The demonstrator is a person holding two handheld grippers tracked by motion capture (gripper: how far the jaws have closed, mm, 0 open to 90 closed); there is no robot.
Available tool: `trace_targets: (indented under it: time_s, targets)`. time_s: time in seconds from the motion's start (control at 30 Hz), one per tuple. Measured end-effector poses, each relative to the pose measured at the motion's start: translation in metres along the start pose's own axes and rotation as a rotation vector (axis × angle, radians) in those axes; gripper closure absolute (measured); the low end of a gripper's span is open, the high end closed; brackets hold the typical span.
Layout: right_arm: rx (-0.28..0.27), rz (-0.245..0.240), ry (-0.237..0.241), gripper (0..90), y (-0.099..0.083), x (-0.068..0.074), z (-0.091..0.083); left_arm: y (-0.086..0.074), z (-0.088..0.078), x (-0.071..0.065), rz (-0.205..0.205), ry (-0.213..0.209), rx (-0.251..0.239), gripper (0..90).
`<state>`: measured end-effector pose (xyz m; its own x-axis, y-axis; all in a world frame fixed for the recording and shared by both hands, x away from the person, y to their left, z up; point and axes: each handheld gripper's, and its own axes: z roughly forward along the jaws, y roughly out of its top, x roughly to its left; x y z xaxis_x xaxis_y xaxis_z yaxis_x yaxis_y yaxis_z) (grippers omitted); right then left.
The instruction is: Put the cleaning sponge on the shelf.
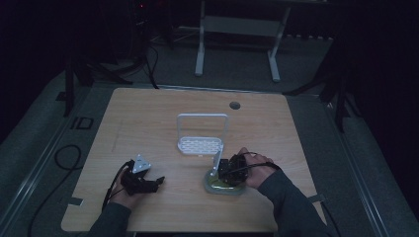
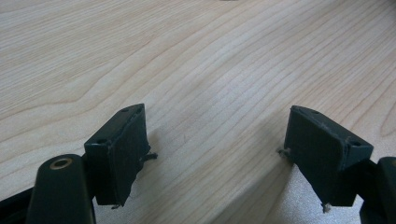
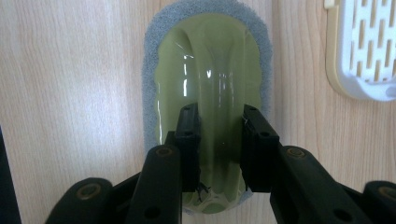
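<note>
Two claws work over one wooden tabletop (image 1: pixel 148 123). The right claw (image 3: pixel 219 140) clamps one green scrubber (image 3: pixel 210 70) lying beside one white rack (image 1: pixel 200 143); the left claw (image 2: pixel 215 154) rests spread apart, holding nothing.

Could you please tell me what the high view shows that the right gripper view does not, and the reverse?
High view alone: the left gripper resting open on the table, the white rack's tall handle, and both forearms. Right gripper view alone: the right gripper with its jaws closed on the raised ridge of the green scrubber, with its grey sponge edge. Both: the scrubber, the slotted white rack and the wooden table.
</note>
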<state>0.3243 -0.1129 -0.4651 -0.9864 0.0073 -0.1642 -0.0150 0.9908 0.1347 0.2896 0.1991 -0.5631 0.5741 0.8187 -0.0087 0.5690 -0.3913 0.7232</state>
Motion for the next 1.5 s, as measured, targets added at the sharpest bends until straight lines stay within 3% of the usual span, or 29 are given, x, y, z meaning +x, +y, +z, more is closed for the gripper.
trace_targets:
  time_s: [0.87,1.23,1.5]
  targets:
    - [-0.052,0.004,-0.010,71.4,0.021,-0.027,-0.001,0.000,0.000,0.000,-0.002,-0.001,-0.002,21.2]
    - [-0.036,-0.020,-0.041,71.4,0.031,-0.035,-0.001,0.000,0.001,0.000,0.000,-0.001,-0.002,20.9]
    - [-0.047,-0.006,-0.047,71.5,0.032,-0.042,0.001,0.000,0.001,0.000,0.000,-0.001,-0.001,20.7]
